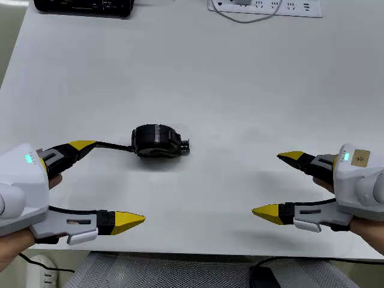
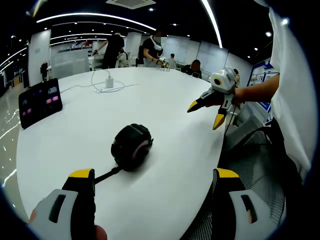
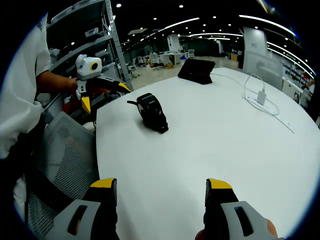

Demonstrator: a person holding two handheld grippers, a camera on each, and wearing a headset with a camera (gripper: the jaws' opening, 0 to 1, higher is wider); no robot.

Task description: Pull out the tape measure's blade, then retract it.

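In the head view we see the tape measure lying on the white table, a little left of the frame's centre. It is a black round case, and the end of its blade is tucked against the case's right side. A thin black strap runs from the case toward the left of the frame and ends just beside the upper jaw of the left gripper. We cannot tell whether strap and jaw touch.

The left gripper sits at the lower left of the frame, its yellow-tipped jaws spread wide with nothing between them. The right gripper is at the lower right, well apart from the tape measure. Its jaws are also spread and hold nothing. Both grippers point inward toward the middle of the table.

In the left gripper view the tape measure lies just above and between that gripper's own jaws. In the right gripper view it lies in the upper middle of the frame, farther off.

A white power strip lies along the top edge of the head view, and a dark flat device lies at the upper left.
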